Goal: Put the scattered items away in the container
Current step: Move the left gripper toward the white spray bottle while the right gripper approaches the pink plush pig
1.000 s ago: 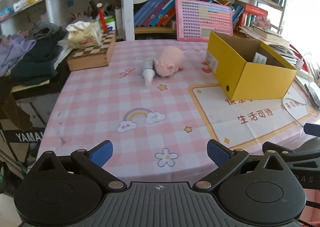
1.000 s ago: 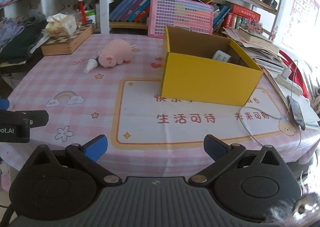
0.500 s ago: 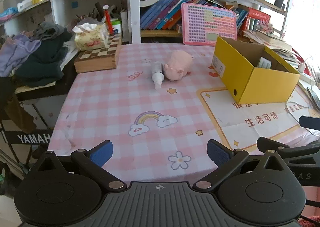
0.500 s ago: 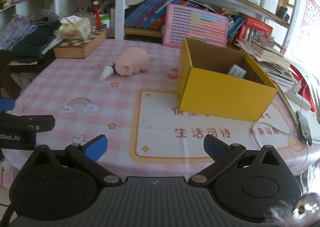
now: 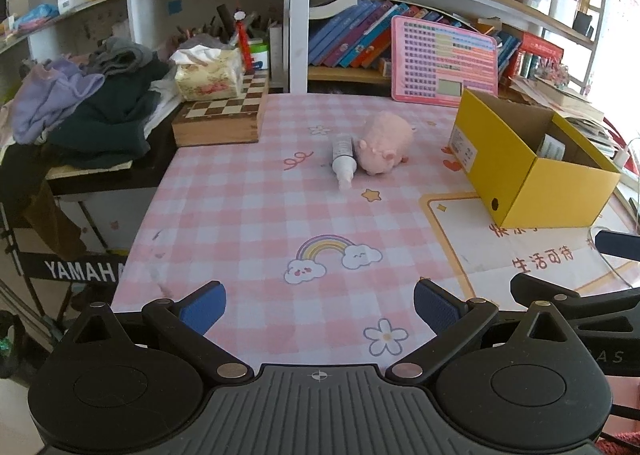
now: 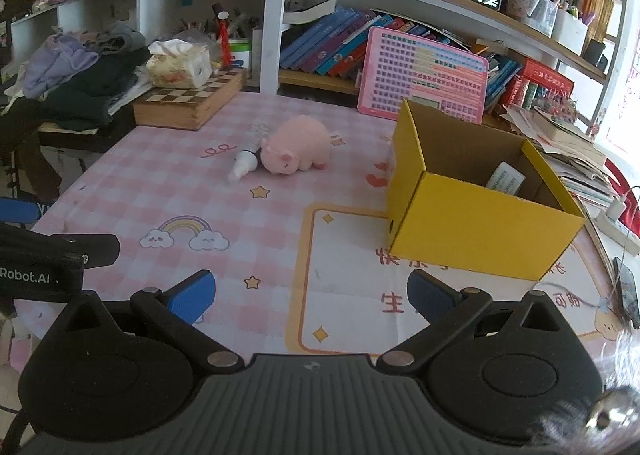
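Left gripper (image 5: 320,307) low over near table edge, jaws spread wide, nothing held. Right gripper (image 6: 311,295) same: wide open, empty, near edge. Pink plush pig (image 5: 385,143) lies mid-table, white tube (image 5: 343,161) touching its left side. Yellow box (image 6: 476,215) upright on right, open top. Right view shows white item (image 6: 505,179) inside box more clearly; left view shows nearly full tube, half hidden behind pig in right view.
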A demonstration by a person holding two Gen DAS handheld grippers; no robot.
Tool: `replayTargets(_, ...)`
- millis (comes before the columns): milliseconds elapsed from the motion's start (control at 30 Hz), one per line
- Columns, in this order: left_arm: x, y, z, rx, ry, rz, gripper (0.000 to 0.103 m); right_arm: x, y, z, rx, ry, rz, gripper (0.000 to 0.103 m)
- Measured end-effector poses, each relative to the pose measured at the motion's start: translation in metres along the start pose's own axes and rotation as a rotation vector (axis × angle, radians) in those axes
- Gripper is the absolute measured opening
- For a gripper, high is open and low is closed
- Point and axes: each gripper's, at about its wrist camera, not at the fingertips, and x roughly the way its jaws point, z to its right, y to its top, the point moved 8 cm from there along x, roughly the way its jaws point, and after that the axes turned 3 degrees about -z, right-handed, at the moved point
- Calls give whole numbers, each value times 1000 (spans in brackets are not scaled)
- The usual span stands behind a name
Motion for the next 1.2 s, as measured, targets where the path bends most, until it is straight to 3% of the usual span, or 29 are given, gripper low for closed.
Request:
replayTargets(867,56,28,-5,-103,72,-54,100,80,46,4,-112,98,-49,100)
replayTargets(1200,79,51,-4,-116,104,-55,100,112,59,8,-162,144,-63,87)
